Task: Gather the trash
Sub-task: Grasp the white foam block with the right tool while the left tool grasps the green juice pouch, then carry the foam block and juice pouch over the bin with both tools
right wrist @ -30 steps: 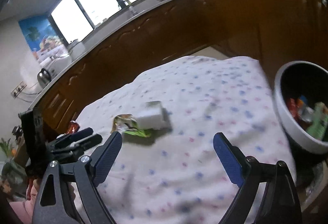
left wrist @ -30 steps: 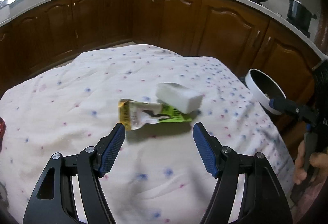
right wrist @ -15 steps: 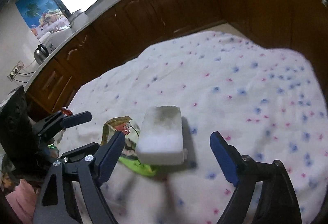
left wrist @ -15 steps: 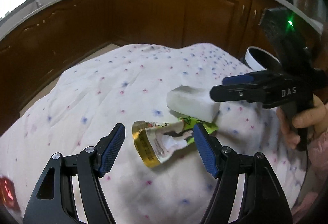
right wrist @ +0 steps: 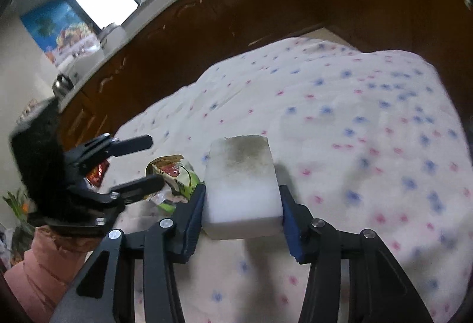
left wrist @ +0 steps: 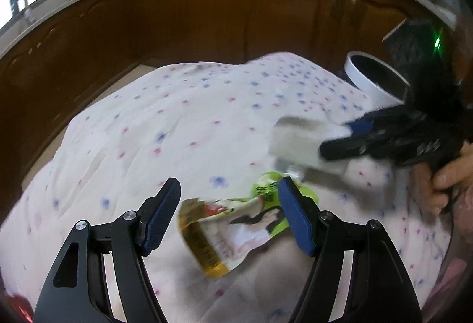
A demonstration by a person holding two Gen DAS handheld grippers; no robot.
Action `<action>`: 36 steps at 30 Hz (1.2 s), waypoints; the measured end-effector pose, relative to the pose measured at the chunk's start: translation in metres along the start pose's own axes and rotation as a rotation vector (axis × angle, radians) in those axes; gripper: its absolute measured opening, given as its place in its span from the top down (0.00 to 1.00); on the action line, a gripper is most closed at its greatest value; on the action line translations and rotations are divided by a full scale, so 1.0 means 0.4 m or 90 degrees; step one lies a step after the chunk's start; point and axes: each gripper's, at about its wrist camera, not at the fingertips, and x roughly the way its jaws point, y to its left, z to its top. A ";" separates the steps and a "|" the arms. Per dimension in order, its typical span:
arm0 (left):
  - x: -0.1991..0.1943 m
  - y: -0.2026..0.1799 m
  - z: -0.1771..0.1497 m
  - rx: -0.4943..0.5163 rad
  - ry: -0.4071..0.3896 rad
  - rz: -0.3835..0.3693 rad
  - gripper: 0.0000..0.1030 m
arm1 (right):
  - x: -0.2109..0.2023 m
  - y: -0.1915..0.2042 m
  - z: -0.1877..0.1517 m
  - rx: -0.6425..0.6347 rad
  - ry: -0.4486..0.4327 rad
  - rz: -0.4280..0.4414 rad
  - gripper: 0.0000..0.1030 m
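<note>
A white foam block with a dirty top sits between the blue pads of my right gripper, whose jaws are closing and touch both its sides. The left wrist view shows the same block in the right gripper, just above the cloth. A crumpled green and gold snack wrapper lies flat on the cloth between the fingers of my open left gripper; its green end runs behind the right finger. From the right wrist the wrapper shows beside the left gripper.
The table wears a white cloth with blue and pink dots. A white-rimmed bin stands off its far right corner. A red packet lies by the left gripper. Dark wooden cabinets ring the table.
Both grippers came in and down over the trash. The right gripper's jaws narrowed from wide open onto the white block. The wrapper now lies between the left gripper's fingers.
</note>
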 end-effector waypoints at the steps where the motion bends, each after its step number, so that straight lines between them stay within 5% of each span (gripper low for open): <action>1: 0.011 -0.008 0.004 0.013 0.009 0.006 0.32 | -0.021 -0.011 -0.009 0.009 -0.008 0.000 0.53; 4: 0.032 -0.025 -0.003 0.033 0.030 0.015 0.38 | -0.081 -0.045 -0.041 0.029 -0.031 -0.006 0.53; 11: 0.045 -0.040 -0.061 0.025 0.082 -0.010 0.85 | -0.170 -0.084 -0.112 0.061 -0.063 -0.011 0.52; 25: 0.030 -0.148 -0.070 0.012 0.086 0.037 0.89 | -0.255 -0.099 -0.192 0.096 -0.116 -0.001 0.52; 28: 0.018 -0.161 -0.069 -0.003 0.084 0.026 0.97 | -0.282 -0.104 -0.208 0.101 -0.127 -0.007 0.52; 36: -0.055 -0.251 -0.041 -0.057 0.024 -0.015 0.98 | -0.352 -0.131 -0.235 0.109 -0.169 -0.036 0.52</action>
